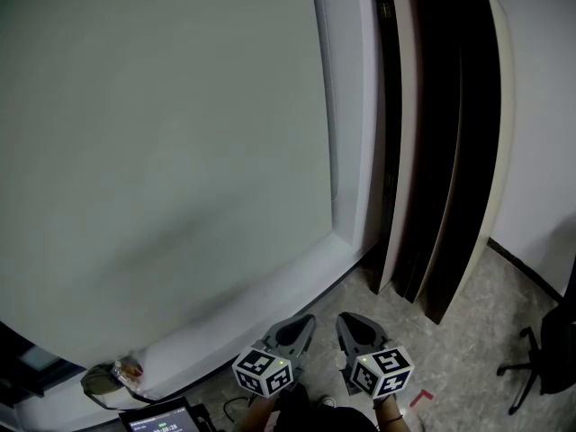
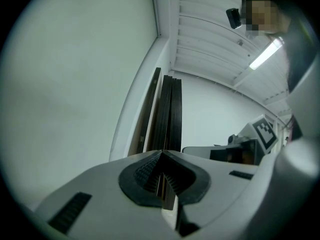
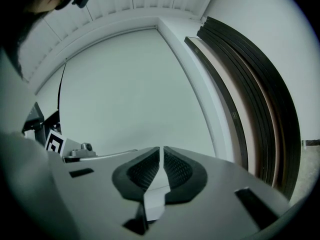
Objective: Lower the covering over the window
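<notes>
A pale grey-green shade (image 1: 162, 151) hangs flat over the window and fills most of the head view. Its lower edge runs just above the white sill (image 1: 270, 286), and a dark strip (image 1: 22, 358) shows under it at the far left. Low in that view my left gripper (image 1: 301, 322) and right gripper (image 1: 346, 320) sit side by side, pointing at the sill. Both are shut with nothing between the pads. The left gripper (image 2: 161, 152) looks along the shade toward the corner. The right gripper (image 3: 161, 148) faces the shade (image 3: 135, 84); a thin dark line (image 3: 60, 86) hangs by its left edge.
Several tall dark and beige panels (image 1: 441, 151) lean in the corner right of the window frame. An office chair base (image 1: 540, 358) stands on the speckled floor at the far right. A small screen (image 1: 162, 417) and a crumpled object (image 1: 117, 372) lie at the lower left.
</notes>
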`<state>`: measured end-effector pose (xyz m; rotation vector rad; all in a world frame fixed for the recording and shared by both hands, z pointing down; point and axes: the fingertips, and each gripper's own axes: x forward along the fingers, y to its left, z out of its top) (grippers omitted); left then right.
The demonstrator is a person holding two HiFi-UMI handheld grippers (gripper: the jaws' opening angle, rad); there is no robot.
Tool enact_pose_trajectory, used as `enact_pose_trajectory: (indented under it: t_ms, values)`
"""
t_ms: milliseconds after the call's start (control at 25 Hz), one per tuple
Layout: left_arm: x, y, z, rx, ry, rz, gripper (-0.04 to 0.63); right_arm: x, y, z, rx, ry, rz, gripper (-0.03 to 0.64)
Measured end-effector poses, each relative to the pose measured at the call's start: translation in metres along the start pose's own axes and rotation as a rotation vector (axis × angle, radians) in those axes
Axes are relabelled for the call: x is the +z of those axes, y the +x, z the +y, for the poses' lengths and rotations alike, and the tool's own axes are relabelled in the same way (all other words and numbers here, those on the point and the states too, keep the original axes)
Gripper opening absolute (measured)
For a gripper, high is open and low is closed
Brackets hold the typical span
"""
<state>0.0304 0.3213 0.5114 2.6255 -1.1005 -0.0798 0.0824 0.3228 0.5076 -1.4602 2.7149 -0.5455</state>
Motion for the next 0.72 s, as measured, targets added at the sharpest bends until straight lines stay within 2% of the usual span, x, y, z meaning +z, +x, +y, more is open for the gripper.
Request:
enact_pose_trajectory:
  t_ms: [720]
  values:
    - [-0.01, -0.01, -0.004, -0.006, 0.006, 0.025, 0.002, -0.003, -0.009, 0.006, -0.014, -0.01, -0.014, 0.031]
